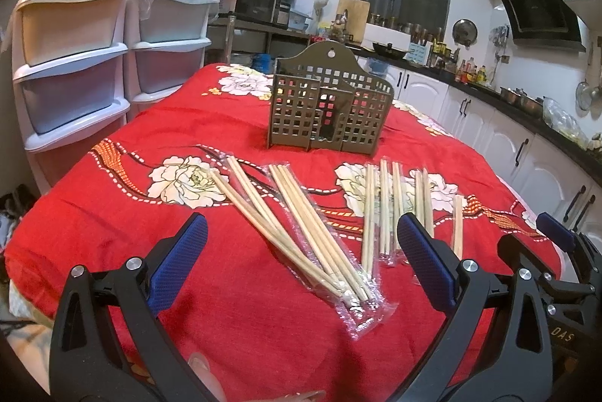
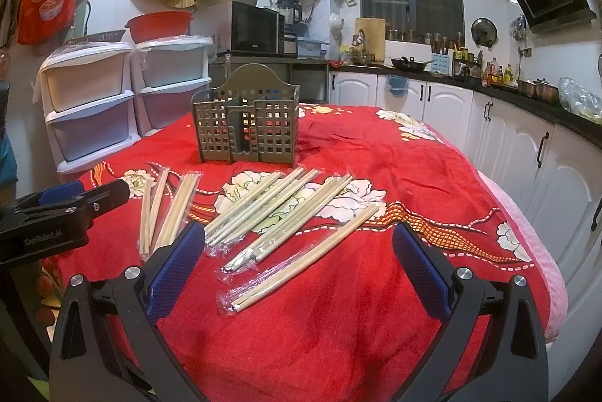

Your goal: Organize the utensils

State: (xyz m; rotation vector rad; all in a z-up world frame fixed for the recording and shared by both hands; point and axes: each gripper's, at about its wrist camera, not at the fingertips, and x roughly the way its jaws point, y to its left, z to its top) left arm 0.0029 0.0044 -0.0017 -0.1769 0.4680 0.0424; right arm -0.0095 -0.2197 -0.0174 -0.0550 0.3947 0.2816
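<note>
Both tongs hang released and empty at the bottom of the frames: left tongs (image 1: pixel 301 274), right tongs (image 2: pixel 299 276). Wrapped chopsticks (image 2: pixel 286 213) lie mid-frame on the red-clothed bench (image 2: pixel 376 308); the lattice utensil holder (image 2: pixel 246 123) stands above them.

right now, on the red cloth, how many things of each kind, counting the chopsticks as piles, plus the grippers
chopstick piles: 2 (left pile, right pile)
slotted holder: 1
grippers: 2 (left gripper, right gripper), both open
total: 5
</note>
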